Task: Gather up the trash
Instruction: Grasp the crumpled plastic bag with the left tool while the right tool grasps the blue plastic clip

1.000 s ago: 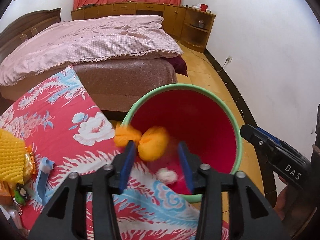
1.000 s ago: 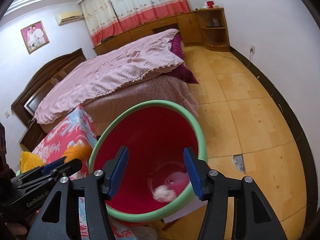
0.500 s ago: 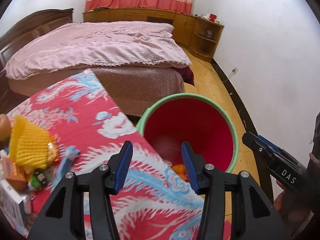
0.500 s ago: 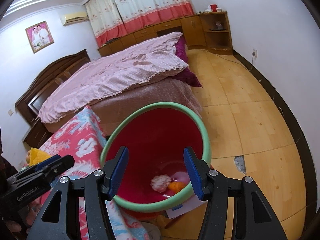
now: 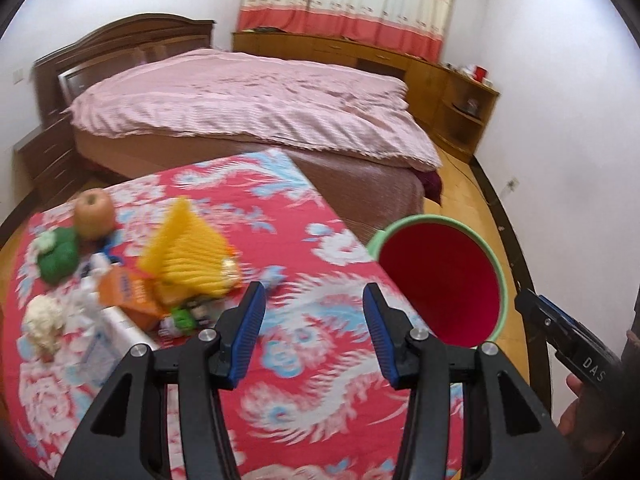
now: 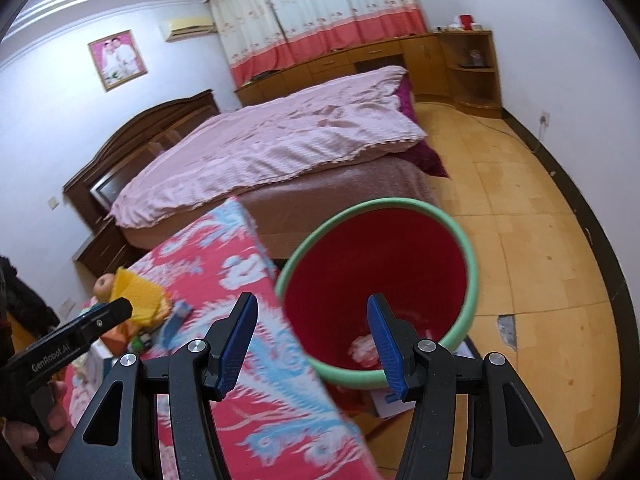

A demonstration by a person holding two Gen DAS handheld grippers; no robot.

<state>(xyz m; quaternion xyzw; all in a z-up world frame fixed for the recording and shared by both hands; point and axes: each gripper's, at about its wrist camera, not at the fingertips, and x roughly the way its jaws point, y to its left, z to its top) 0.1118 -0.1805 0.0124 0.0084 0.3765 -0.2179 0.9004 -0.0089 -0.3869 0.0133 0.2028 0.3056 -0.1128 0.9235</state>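
Observation:
A red bin with a green rim stands on the floor by the table's right edge; it also shows in the right wrist view, with white crumpled trash at its bottom. My left gripper is open and empty above the red flowered tablecloth. My right gripper is open and empty above the table edge and bin. Trash lies on the table's left: a yellow foam net, an orange packet, a white box, a green wrapper.
An apple, a green knitted thing and a white crumpled ball sit at the table's left. A bed with a pink cover stands behind. Wooden floor lies right of the bin.
The orange trash dropped from my left gripper into the bin. My left gripper then swung left, back over the table toward the pile. My right gripper shifted slightly left.

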